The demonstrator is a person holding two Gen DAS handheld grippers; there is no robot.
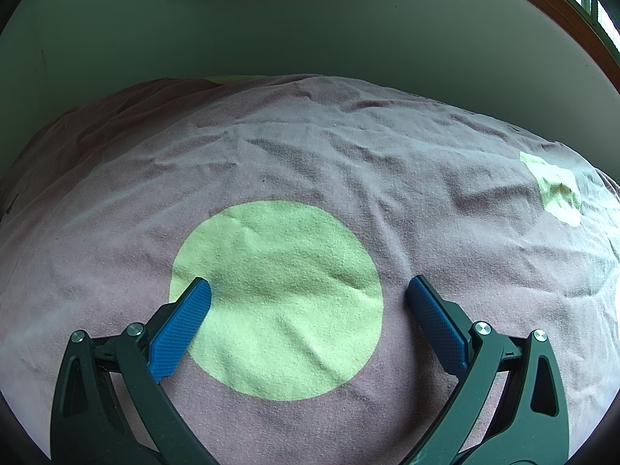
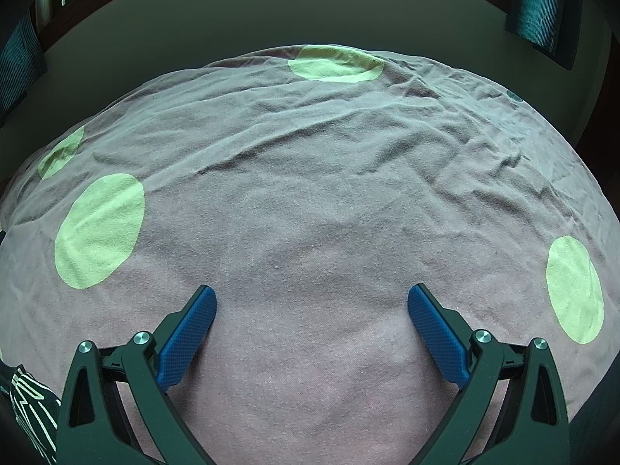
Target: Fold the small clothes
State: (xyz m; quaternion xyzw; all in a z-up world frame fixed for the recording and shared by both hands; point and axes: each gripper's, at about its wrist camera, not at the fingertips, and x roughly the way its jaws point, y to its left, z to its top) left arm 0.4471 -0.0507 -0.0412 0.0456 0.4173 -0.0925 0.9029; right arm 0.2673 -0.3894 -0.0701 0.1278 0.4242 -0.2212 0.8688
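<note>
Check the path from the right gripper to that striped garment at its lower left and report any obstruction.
Nothing visible blocks it. The right gripper is open over bare pink sheet; the striped garment lies at the frame's edge, mostly cut off behind the gripper's frame.

Bedspread (image 1: pixel 387 162) mauve-pink, big yellow-green dots; claw pads (image 1: pixel 182 333) blue, textured; striped dark fabric (image 2: pixel 27 407) bottom-left.
</note>
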